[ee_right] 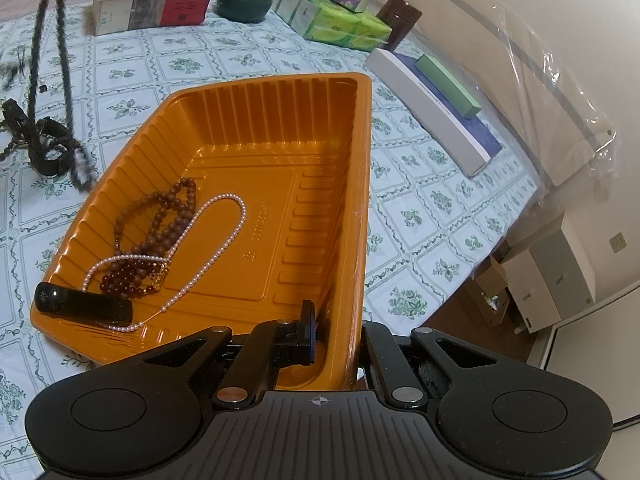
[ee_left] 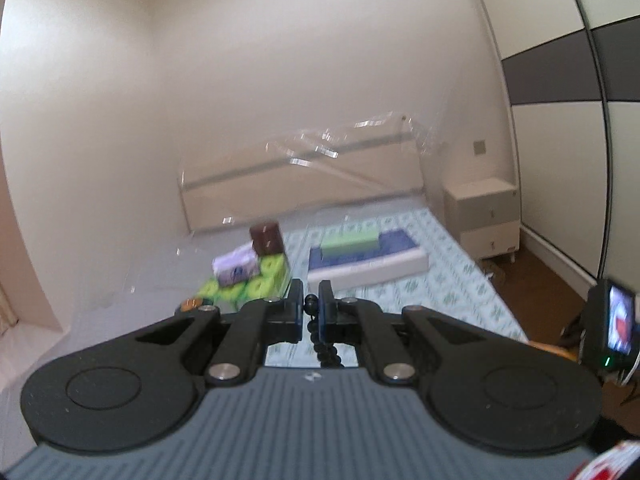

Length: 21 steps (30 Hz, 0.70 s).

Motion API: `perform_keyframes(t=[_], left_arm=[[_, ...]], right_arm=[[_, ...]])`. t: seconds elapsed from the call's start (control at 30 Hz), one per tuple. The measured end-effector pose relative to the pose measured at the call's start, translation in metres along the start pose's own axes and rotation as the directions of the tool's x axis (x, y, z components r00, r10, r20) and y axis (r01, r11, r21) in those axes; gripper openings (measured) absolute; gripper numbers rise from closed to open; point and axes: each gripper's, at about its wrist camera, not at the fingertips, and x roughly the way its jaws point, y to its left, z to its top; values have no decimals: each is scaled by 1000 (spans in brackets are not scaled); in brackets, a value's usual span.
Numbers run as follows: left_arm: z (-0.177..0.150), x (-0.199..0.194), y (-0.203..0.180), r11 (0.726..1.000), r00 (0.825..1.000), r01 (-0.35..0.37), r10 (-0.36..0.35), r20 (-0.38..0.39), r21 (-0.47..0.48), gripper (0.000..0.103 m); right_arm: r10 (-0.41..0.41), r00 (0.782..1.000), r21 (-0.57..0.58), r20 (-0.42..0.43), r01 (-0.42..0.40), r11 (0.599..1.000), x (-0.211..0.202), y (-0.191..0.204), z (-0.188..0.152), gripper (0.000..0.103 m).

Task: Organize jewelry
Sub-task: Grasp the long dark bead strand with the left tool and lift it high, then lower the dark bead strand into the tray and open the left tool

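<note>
My left gripper [ee_left: 310, 308] is clenched on a black bead strand [ee_left: 325, 344], which hangs down between its fingers, raised well above the orange tray [ee_right: 360, 184]; my right gripper [ee_right: 334, 332] grips that tray's near right wall, one finger inside, one outside. The ribbed, glossy plastic tray runs lengthwise away from me on the floral cloth [ee_right: 432, 184]. In the tray's near left part lie brown wooden beads [ee_right: 168, 216], a looped pearl strand [ee_right: 216, 240] and a smooth black bar [ee_right: 80, 304].
</note>
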Motion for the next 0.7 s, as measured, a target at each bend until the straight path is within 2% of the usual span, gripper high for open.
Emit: perform_keyframes(t=[0.43,0.7], left_arm=[[79,6,-26,997,989,58,-64,134,47,6],[106,13,-41,993,979,104,-111,168,54,6]], right_arm=[[0,1000,-2,4,0,1000,0,0,-1,5],[1,1000,-4,4,-1,1000,-1,1,-1,5]])
